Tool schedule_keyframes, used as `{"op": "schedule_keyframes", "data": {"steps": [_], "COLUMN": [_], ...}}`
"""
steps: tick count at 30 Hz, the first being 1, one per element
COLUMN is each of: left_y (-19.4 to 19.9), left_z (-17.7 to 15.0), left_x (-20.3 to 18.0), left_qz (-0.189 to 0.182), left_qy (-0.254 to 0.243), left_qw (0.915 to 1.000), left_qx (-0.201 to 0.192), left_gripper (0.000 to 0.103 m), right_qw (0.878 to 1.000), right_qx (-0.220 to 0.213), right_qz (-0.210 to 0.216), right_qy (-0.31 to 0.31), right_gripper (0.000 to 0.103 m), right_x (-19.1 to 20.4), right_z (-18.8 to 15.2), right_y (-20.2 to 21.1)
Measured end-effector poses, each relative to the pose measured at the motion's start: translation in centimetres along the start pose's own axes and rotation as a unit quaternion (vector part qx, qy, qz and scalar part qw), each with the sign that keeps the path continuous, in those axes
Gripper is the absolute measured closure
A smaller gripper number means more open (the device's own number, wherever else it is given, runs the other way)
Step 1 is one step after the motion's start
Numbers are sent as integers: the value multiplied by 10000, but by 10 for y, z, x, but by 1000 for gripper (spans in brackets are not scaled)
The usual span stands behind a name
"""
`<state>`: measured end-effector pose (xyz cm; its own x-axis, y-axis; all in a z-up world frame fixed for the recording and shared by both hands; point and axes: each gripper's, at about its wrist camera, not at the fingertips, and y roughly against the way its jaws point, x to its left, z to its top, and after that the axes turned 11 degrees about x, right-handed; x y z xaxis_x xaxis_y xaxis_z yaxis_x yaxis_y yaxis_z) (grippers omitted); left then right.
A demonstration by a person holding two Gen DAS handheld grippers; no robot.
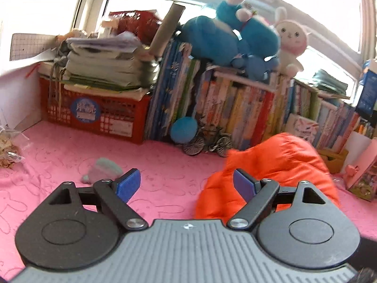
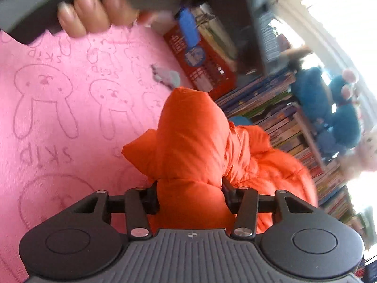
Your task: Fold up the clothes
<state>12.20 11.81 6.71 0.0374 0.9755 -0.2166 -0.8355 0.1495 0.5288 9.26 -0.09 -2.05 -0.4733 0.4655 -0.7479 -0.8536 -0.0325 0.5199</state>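
- Orange jacket [image 2: 190, 141], puffy and quilted, bunched between the right claw [image 2: 189, 195] pads; pinched at a thick fold near the hood.
- Soft, light, probably slippery; likely to spring back, so best gripped at a seam or hem.
- Left claw [image 1: 186, 184] spread wide, holding nothing, jacket just beside its right pad.
- Pink rabbit-print cloth [image 2: 59, 108] under the jacket.
- Red crate [image 1: 94, 113] and books [image 1: 235, 108] well beyond.

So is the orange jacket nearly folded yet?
Not yet. Nothing looks folded: the jacket is still a puffy heap on the pink blanket. The right gripper is pinching part of it; the left gripper is open and empty. All the folding remains.
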Motion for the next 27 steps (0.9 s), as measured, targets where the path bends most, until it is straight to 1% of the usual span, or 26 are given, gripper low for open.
{"op": "schedule_keyframes", "data": {"steps": [2,4,5,6,7,8,10,11,13,15,16,17,18,19,20,21,22,24,26,27], "left_y": [-3,-12,-18,-25,-32,-38,-46,-47,-47,-46,-44,-43,-43,-43,-43,-44,-45,-48,-50,-51], "left_z": [-7,-17,-23,-30,-37,-42,-50,-52,-55,-57,-58,-59,-59,-59,-59,-59,-58,-56,-55,-55], "left_x": [-13,-26,-30,-33,-35,-36,-33,-31,-29,-31,-32,-34,-37,-38,-40,-41,-41,-40,-38,-36], "left_qz": [36,225,327,439,551,641,761,784,808,885,941,1005,1066,1117,1156,1180,1203,1246,1274,1277], "left_qy": [-197,-425,-515,-579,-644,-667,-603,-545,-486,-538,-600,-674,-759,-839,-899,-937,-965,-988,-988,-975], "left_qw": [9998,9988,9980,9971,9960,9952,9945,9947,9948,9939,9931,9921,9909,9897,9887,9880,9874,9864,9860,9860], "left_qx": [3,102,157,218,279,327,382,387,392,375,357,338,323,313,316,335,363,412,430,439], "left_gripper": [16,16,16,16,16,16,16,16,16,16,16,16,16,16,16,16,16,16,16,16], "right_qw": [10000,9993,9987,9971,9944,9910,9814,9744,9537,9223,9098,9051,9109,9227,9299,9339,9317,9292,9347,9347], "right_qx": [-18,-118,-170,-245,-373,-479,-690,-785,-953,-980,-967,-944,-904,-845,-775,-655,-523,-258,39,155], "right_qz": [69,229,320,503,724,895,1205,1325,1497,1802,1968,2052,1943,1648,1454,1375,1417,1656,1700,1793], "right_qy": [-67,-256,-358,-509,-673,-874,-1325,-1636,-2428,-3277,-3524,-3603,-3526,-3382,-3288,-3235,-3302,-3294,-3122,-3066], "right_gripper": [40,34,28,25,18,14,14,15,16,29,45,52,55,62,64,66,69,70,71,71], "right_x": [11,13,14,7,-1,-11,-31,-45,-76,-113,-128,-140,-147,-152,-154,-159,-164,-171,-166,-165], "right_z": [7,1,-2,-9,-20,-33,-59,-69,-80,-90,-90,-87,-76,-63,-50,-37,-28,-13,-2,0], "right_y": [4,21,29,37,48,59,80,89,91,87,80,76,64,53,42,24,5,-33,-67,-78]}}
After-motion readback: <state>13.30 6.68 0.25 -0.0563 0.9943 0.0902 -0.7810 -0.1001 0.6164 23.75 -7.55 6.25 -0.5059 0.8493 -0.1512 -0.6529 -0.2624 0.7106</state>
